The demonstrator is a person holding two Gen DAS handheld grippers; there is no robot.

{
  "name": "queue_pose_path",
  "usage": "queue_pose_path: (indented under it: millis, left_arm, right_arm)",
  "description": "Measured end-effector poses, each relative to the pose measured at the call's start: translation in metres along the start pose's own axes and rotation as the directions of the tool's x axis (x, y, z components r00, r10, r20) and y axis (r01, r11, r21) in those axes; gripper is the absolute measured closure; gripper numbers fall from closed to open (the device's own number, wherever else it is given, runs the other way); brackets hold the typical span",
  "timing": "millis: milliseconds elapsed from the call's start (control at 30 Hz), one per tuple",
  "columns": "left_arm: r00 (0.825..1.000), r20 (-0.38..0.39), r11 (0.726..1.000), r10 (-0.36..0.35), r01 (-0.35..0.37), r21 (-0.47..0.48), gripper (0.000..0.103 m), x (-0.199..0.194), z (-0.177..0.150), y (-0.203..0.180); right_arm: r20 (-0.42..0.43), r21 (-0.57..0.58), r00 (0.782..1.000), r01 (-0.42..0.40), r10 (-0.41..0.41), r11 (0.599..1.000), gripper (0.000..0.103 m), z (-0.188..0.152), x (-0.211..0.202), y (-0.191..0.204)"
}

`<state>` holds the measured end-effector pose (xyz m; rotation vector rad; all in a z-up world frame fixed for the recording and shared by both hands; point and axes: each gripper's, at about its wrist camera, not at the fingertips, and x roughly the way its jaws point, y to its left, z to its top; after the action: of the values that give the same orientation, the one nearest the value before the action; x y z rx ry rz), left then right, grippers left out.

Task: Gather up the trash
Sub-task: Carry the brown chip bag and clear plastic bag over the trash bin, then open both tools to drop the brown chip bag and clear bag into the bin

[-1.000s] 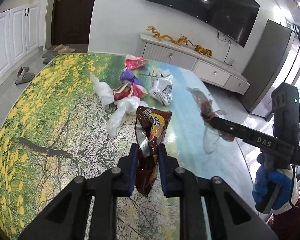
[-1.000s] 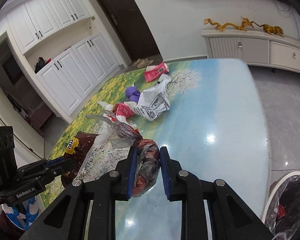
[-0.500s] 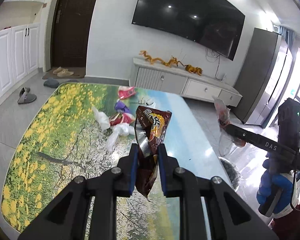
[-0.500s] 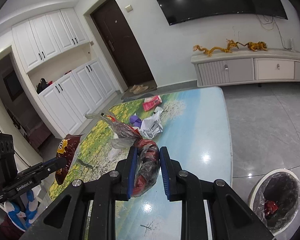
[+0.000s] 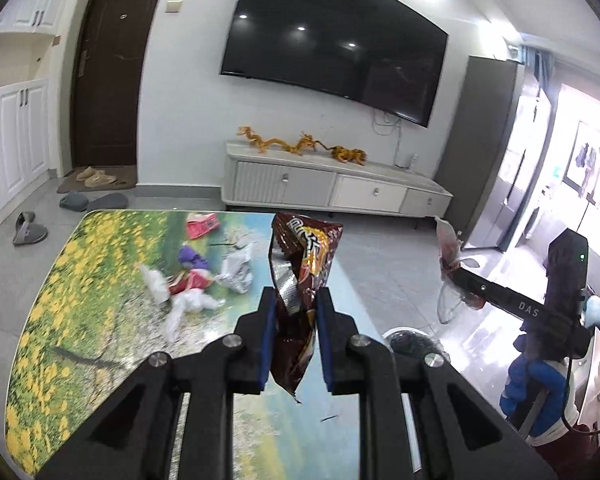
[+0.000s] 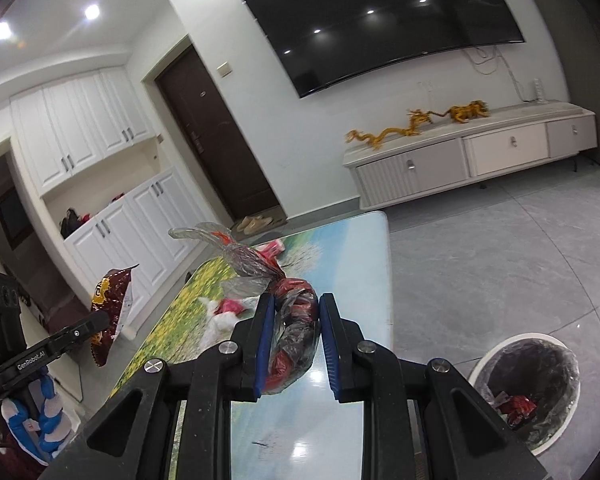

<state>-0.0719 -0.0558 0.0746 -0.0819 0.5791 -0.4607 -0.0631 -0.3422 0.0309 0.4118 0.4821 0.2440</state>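
Observation:
My left gripper [image 5: 293, 312] is shut on a brown snack bag [image 5: 304, 264] and holds it high above the picture-printed table [image 5: 80, 292]. My right gripper [image 6: 294, 320] is shut on a clear plastic bag with red scraps [image 6: 290, 320], also lifted above the table [image 6: 352, 256]. Each gripper shows in the other view: the right one [image 5: 456, 276] at the right, the left one [image 6: 100, 320] at the left with the snack bag [image 6: 114, 300]. A white trash bin with a dark liner [image 6: 528, 384] stands on the floor, low right of my right gripper.
More trash lies on the table: a pink packet [image 5: 202, 225], a purple wrapper [image 5: 192, 256], a printed white bag [image 5: 236, 270], white plastic [image 5: 188, 306]. A TV cabinet [image 5: 332, 188] stands by the far wall. Slippers [image 5: 28, 228] lie on the floor.
Both grippers have risen well above the table with their loads. The table looks smaller and the trash bin has come closer in the right wrist view.

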Motion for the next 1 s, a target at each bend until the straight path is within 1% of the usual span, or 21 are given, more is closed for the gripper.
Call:
queue_pose_path:
  millis: [133, 233, 400, 533, 700, 833, 933, 1000]
  left_arm:
    - [0.997, -0.038, 0.995, -0.063, 0.066, 0.069, 0.085, 0.03, 0.01, -0.041]
    - [0.991, -0.081, 0.986, -0.105, 0.115, 0.122, 0.085, 0.058, 0.014, -0.075]
    - [0.969, -0.179, 0.958, -0.172, 0.207, 0.2, 0.085, 0.113, 0.008, -0.133]
    - [0.944, -0.26, 0.933, -0.206, 0.269, 0.24, 0.085, 0.154, -0.003, -0.175]
    - [0.903, -0.364, 0.907, -0.228, 0.333, 0.258, 0.085, 0.208, -0.02, -0.215]
    - [0.875, -0.429, 0.897, -0.223, 0.356, 0.261, 0.084, 0.249, -0.036, -0.239]
    - [0.856, -0.471, 0.896, -0.213, 0.363, 0.254, 0.083, 0.276, -0.047, -0.252]
    - [0.839, -0.5, 0.898, -0.213, 0.37, 0.238, 0.082, 0.294, -0.053, -0.258]
  right_arm:
    - [0.035, 0.054, 0.995, 0.088, -0.09, 0.995, 0.081, 0.0, -0.017, -0.037]
    - [0.048, 0.103, 0.984, 0.167, -0.172, 0.981, 0.081, -0.002, -0.028, -0.067]
    - [0.045, 0.195, 0.956, 0.277, -0.291, 0.941, 0.081, -0.009, -0.042, -0.12]
    - [0.013, 0.27, 0.935, 0.338, -0.355, 0.901, 0.081, -0.017, -0.045, -0.161]
    - [-0.043, 0.334, 0.916, 0.389, -0.398, 0.859, 0.081, -0.029, -0.038, -0.199]
    - [-0.109, 0.371, 0.902, 0.426, -0.417, 0.825, 0.081, -0.044, -0.025, -0.227]
    - [-0.148, 0.397, 0.896, 0.442, -0.419, 0.805, 0.079, -0.055, -0.017, -0.245]
    - [-0.171, 0.403, 0.888, 0.459, -0.427, 0.792, 0.079, -0.06, -0.013, -0.254]
